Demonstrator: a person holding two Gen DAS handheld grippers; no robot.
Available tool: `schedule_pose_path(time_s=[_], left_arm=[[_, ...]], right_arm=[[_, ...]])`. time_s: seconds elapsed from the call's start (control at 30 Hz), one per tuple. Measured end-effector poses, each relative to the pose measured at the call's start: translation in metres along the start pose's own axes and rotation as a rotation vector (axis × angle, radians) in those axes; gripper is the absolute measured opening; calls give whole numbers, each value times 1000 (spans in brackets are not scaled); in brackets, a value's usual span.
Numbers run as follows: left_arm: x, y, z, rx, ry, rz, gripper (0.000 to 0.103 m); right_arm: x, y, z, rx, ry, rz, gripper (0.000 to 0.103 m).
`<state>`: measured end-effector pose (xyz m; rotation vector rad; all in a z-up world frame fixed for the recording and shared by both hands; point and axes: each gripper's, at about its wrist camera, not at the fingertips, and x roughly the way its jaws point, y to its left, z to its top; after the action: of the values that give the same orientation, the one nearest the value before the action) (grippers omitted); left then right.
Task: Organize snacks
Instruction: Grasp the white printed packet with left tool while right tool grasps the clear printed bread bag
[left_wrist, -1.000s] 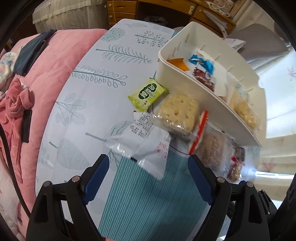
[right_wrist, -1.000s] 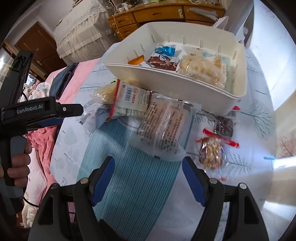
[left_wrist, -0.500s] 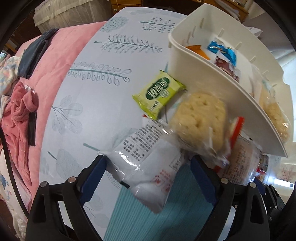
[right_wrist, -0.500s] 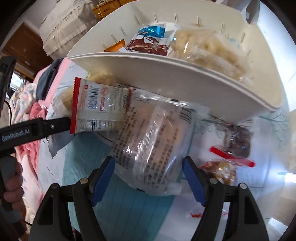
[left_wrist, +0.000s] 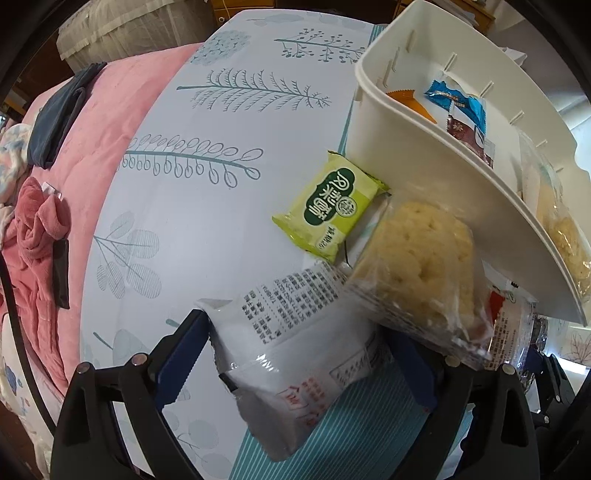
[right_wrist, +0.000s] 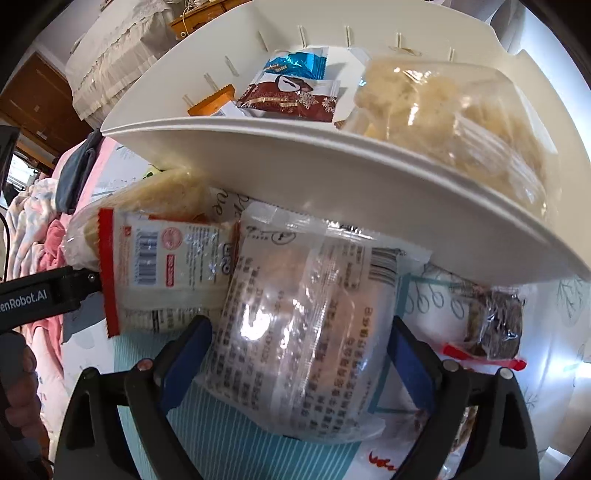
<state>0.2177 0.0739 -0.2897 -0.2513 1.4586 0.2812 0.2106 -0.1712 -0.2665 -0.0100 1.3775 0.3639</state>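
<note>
Snacks lie heaped against the near wall of a white plastic bin on our leaf-printed tablecloth. Our left gripper has its blue-padded jaws spread wide around a white crinkly snack packet with black print; the left pad touches the packet's edge, while the right pad is partly hidden under a clear bag of pale round crackers, so we cannot tell whether it grips. Just beyond lies a lime-green wrapped biscuit, close against the bin wall. Our right gripper also stands wide open, a clear printed bag of pale bread sitting between its pads, the pads beside the bag without squeezing it. A red-edged white packet with a barcode lies to its left, touching it. Inside the bin we see a blue wrapper, a maroon wrapper and a big clear bag of puffed snacks.
</note>
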Motion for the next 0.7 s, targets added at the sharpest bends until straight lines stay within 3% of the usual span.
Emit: schedule_pose_path(time_s=[0.2, 0.4, 0.7], left_arm=[[2, 6, 3, -7, 1, -24, 83], [-1, 1, -4, 4, -17, -28, 72], [-5, 5, -26, -25, 19, -63, 55]], right_arm=[[6, 15, 6, -10, 4, -84, 87], [4, 13, 7, 26, 18, -88, 81], [0, 4, 5, 110, 99, -92, 79]])
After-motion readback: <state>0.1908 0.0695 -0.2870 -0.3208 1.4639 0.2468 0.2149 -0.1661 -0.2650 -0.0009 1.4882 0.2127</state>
